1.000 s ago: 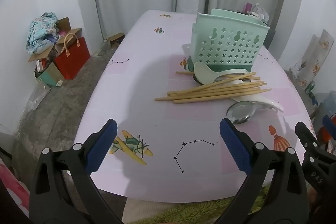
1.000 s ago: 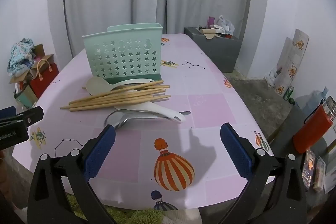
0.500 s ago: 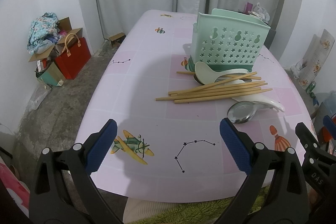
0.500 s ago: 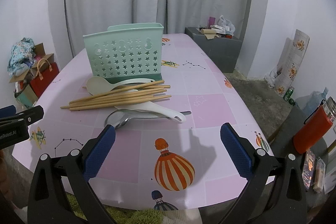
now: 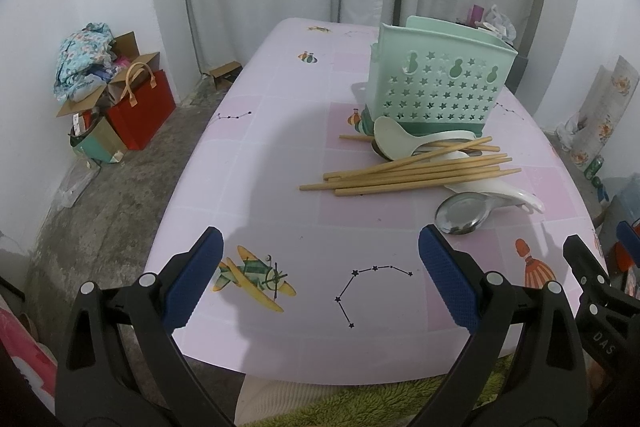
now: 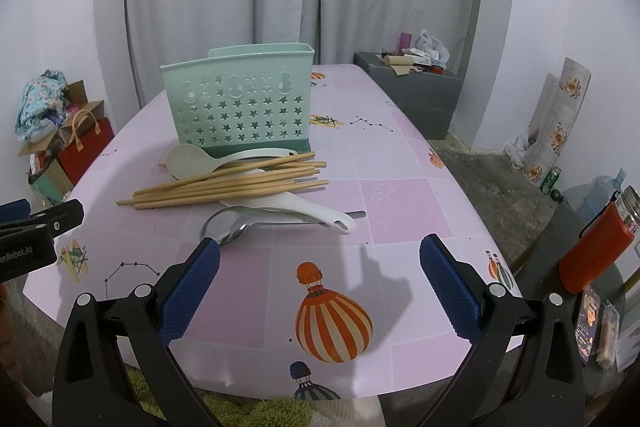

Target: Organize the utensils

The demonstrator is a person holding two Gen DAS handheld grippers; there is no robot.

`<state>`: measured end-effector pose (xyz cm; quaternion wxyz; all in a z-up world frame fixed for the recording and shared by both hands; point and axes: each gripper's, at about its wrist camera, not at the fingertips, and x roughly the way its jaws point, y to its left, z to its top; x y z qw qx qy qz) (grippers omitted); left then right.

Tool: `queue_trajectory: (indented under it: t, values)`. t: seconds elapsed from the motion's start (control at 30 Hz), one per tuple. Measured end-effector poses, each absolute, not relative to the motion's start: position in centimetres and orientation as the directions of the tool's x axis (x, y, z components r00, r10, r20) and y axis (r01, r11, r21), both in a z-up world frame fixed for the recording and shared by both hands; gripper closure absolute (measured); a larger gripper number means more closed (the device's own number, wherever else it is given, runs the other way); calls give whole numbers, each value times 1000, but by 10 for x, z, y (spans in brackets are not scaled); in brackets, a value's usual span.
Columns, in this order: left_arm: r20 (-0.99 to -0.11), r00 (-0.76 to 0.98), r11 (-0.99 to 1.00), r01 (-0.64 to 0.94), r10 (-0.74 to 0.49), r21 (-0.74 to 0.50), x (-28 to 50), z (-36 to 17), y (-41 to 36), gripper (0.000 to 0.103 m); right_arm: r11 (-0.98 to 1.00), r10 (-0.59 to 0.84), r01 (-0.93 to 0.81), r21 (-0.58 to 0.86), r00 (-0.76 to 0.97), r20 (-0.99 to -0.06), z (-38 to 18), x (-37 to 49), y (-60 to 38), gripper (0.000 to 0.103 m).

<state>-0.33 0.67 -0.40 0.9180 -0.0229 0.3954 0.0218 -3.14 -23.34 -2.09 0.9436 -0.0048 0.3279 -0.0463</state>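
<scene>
1. While you hold both tools over the near edge of the pink table (image 5: 256, 155), your left gripper (image 5: 320, 281) has its blue pads spread wide with nothing between them, above a printed airplane (image 5: 252, 277).
2. Off to your left on the floor sit a red bag (image 5: 142, 109) and open cardboard boxes (image 5: 120, 75), well apart from the table.
3. Moving right, the wooden chopsticks (image 5: 408, 173) lie in a loose bundle, crossing over a cream spoon (image 5: 400, 143) that rests just in front of the mint utensil holder (image 5: 438, 87), which stands upright.
4. A white spoon (image 6: 304, 207) lies under the chopsticks' right ends, and a metal spoon (image 6: 228, 225) lies partly beneath it, nearest you.
5. Your right gripper (image 6: 320, 283) is likewise spread wide and holding nothing, above a balloon print (image 6: 332, 319); the metal spoon's bowl sits just beyond its left pad.
6. Farther right, off the table, stands a red container (image 6: 592, 251) and a grey cabinet (image 6: 420, 95) with clutter on top.
</scene>
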Motion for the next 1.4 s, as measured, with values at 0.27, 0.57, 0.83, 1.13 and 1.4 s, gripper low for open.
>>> queue_trajectory:
  t: [0.27,0.57,0.83,1.13,1.4]
  values:
    - [-728,685,998,-61,25,-22,-3,-4,5,8,996,-91,85,-40,781,-618,-21,-31,-233,6]
    - [-728,685,998,-62,26,-22,-2,-3,6,8,996,-92,82,-44,781,-617,-22,-31,-232,6]
    - [-725,688,997,-72,34,-22,-3,0,7,8,995,-95,85,-45,786,-611,-23,-33,-231,6]
    - [-725,688,997,-72,36,-19,-3,0,7,8,995,-94,82,-48,786,-611,-23,-34,-230,6]
    - [-723,689,997,-75,35,-23,-2,1,9,9,997,-77,76,-28,790,-609,-20,-33,-232,5]
